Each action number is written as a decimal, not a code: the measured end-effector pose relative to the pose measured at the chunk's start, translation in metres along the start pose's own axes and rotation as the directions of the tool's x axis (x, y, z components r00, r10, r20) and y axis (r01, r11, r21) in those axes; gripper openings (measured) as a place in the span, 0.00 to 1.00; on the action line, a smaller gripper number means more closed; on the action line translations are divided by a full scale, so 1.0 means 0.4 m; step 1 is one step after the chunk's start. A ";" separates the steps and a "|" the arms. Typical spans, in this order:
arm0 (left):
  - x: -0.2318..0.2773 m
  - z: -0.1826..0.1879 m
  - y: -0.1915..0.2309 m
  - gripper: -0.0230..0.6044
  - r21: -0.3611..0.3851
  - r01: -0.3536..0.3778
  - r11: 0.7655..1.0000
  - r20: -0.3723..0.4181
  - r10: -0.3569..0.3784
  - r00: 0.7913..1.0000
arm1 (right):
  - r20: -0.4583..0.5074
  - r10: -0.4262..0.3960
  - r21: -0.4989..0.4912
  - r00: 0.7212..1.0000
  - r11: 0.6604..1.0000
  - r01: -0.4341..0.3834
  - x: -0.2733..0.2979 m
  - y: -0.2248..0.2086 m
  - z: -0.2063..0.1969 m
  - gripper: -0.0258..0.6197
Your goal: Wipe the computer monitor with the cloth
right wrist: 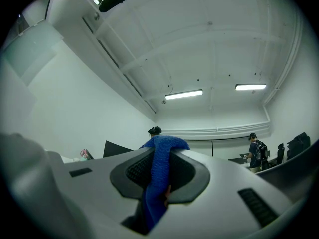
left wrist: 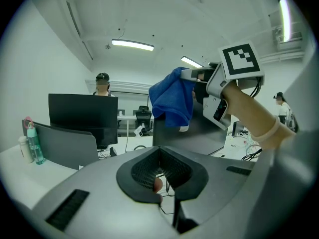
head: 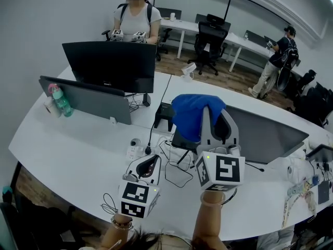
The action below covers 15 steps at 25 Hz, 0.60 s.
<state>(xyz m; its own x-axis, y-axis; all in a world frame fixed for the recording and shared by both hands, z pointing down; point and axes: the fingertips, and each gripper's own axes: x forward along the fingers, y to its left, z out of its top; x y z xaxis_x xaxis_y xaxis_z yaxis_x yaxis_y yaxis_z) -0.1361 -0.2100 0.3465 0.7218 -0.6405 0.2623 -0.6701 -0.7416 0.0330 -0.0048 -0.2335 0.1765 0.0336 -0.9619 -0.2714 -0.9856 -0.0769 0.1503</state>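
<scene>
A blue cloth (head: pixel 188 114) hangs bunched at the top left corner of the grey monitor (head: pixel 265 134) in front of me. My right gripper (head: pixel 210 116) is shut on the cloth, with its jaws pointing up and away. In the right gripper view the cloth (right wrist: pixel 157 168) runs down between the closed jaws of the right gripper (right wrist: pixel 160 178). The left gripper view shows the cloth (left wrist: pixel 172 101) against the dark monitor (left wrist: pixel 199 133), held by the right gripper (left wrist: pixel 195 76). My left gripper (head: pixel 152 164) is low over the desk, left of the monitor, shut on nothing.
Two more monitors (head: pixel 112 64) stand at the far left, with a pink-capped bottle (head: pixel 61 100) beside them. Cables (head: pixel 174 168) and a power strip (head: pixel 136 151) lie on the white desk (head: pixel 78 150) below the grippers. One person (head: pixel 136 20) stands opposite, another (head: pixel 278 61) at the back right near office chairs (head: pixel 210 40).
</scene>
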 end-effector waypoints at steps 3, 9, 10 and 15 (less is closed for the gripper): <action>0.004 0.001 -0.015 0.05 0.005 -0.005 1.000 -0.002 0.005 1.000 | -0.009 -0.011 0.013 1.000 1.000 0.011 -0.008 -0.019 -0.006 0.14; 0.015 0.004 -0.040 0.05 0.018 -0.008 1.000 -0.007 0.008 1.000 | -0.003 -0.018 0.027 1.000 0.999 0.018 -0.017 -0.053 -0.009 0.14; 0.019 0.003 -0.044 0.05 0.020 -0.008 1.000 -0.009 0.008 1.000 | -0.003 -0.020 0.028 1.000 0.999 0.020 -0.018 -0.059 -0.010 0.14; 0.034 0.005 -0.073 0.05 0.025 0.002 1.000 -0.012 -0.001 1.000 | -0.008 -0.025 0.031 1.000 0.999 0.025 -0.029 -0.086 -0.016 0.14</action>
<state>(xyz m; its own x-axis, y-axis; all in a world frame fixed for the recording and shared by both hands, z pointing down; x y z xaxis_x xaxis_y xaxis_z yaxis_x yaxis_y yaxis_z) -0.1061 -0.1975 0.3472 0.7204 -0.6371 0.2742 -0.6645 -0.7472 0.0096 0.0299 -0.2214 0.1805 0.0591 -0.9617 -0.2675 -0.9892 -0.0924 0.1137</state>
